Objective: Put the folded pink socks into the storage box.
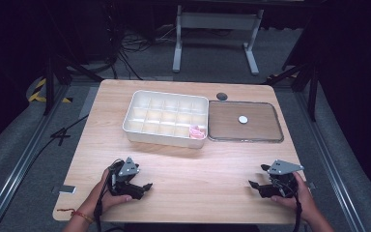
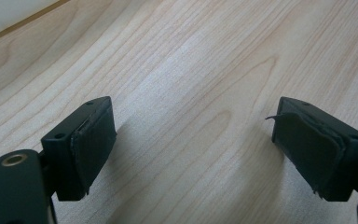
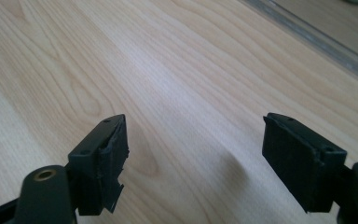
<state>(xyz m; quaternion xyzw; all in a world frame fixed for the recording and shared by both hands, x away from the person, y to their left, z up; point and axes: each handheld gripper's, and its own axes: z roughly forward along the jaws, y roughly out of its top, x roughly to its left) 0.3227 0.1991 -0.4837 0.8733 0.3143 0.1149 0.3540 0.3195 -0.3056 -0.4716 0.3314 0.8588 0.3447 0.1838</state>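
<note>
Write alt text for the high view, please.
A person's hands rest a left gripper and a right gripper, both open and empty, on a wooden table. Behind them sit a white compartment box holding something pink and a clear lid.

i see the white compartment tray (image 1: 165, 117) lying flat on the tabletop (image 1: 188, 169), well ahead of my left hand-held gripper (image 1: 142, 187) and a little toward its right. its grid of cells is open on top. a small pink item (image 1: 197, 131) lies in the near corner cell on the side closest to my right hand-held gripper (image 1: 254, 186).
</note>
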